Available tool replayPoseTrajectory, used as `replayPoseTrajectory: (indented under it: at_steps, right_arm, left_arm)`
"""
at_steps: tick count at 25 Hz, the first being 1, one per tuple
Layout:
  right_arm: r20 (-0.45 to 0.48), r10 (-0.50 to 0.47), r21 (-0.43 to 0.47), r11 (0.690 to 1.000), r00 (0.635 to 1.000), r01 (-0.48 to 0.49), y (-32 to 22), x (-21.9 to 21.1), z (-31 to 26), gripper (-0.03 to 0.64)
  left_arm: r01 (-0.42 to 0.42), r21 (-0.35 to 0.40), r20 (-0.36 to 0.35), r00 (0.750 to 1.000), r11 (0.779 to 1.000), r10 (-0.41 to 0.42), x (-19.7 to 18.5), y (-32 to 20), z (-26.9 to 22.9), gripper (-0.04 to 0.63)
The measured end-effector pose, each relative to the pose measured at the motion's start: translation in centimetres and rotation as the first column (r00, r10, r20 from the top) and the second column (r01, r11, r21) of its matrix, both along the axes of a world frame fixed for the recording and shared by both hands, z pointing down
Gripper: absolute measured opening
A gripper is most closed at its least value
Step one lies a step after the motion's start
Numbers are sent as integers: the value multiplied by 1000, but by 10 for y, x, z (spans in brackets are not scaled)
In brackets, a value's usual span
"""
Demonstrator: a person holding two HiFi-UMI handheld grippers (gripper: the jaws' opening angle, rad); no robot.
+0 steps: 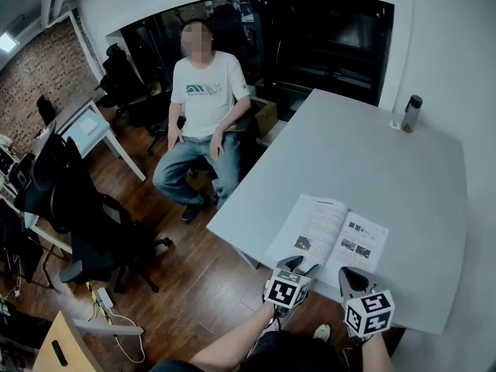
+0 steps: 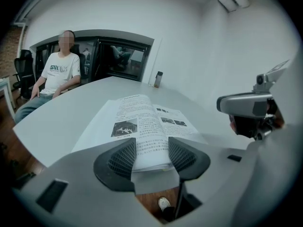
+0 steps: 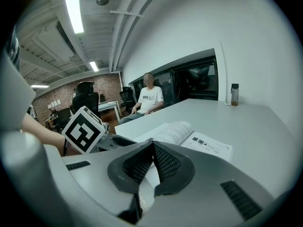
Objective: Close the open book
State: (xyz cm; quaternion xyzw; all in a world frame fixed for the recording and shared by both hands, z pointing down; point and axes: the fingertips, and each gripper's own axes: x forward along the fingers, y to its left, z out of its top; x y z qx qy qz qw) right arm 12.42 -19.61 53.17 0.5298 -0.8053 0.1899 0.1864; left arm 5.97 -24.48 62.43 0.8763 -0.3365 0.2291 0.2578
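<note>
Your pale grey table [image 1: 403, 169] stands in a white-walled office, a dark-capped bottle [image 1: 411, 113] at 1 o'clock. Your left gripper [image 1: 301, 266] gapes around the near edge of the white open book [image 1: 329, 227]; your right gripper [image 1: 350, 273] is closed, empty.

Your open book [image 1: 329, 235]: white pages, blk print, a few small dark photos. Table [image 1: 403, 169] under it: plain pale grey. Your L gripper [image 2: 151, 157] & R gripper [image 3: 152, 161]: light grey shells, dark grey mesh-pattern pads. Marker cubes [image 1: 287, 291]: white w/ blk squares. Bottle [image 3: 234, 94]: dark cap, brownish lower part. Seated person [image 1: 203, 91]: white tee w/ teal logo, blue jeans. Floor [image 1: 194, 285]: reddish-brown wood planks. Wall [image 1: 35, 76]: red brick. Chairs [image 1: 85, 223]: blk.
</note>
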Motion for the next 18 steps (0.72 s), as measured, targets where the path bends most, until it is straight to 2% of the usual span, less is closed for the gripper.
replayPoseTrajectory:
  at_steps: [12,18]
  right_arm:
    - [19,18,-2,1000,1000,-18,2,20,1,3]
    - [32,-13,1,1000,999,13,-4,16,0,3]
  left_arm:
    - [-47,22,-27,999,999,47,23,17,-21,219]
    - [-62,38,-55,996,997,64,29,25,-30,219]
